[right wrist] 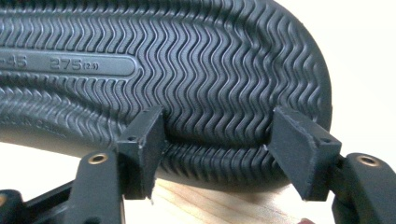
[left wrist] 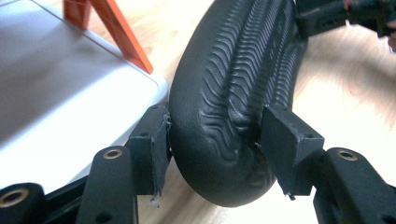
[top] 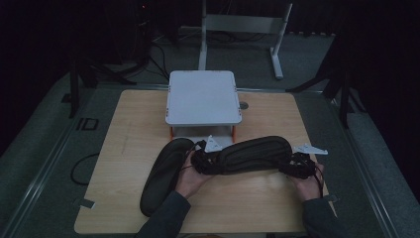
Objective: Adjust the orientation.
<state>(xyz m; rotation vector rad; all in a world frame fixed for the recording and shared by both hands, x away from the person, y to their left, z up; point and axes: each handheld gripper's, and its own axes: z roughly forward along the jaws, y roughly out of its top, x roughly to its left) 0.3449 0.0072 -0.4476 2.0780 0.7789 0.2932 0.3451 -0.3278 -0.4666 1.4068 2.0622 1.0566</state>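
A dark slipper hangs above the wooden table, stretched between my two grippers. In the left gripper view, my left gripper is shut on the slipper's rounded end, with both pads pressed into it. My left gripper is by the person's left hand. My right gripper is at the slipper's other end. In the right gripper view it stands open, its pads wide apart against the wavy sole marked 275. A second dark slipper lies flat on the table at the left.
A white platform on orange legs stands at the table's far middle, just behind the held slipper. A white frame stands on the floor beyond. Cables lie on the floor at the left.
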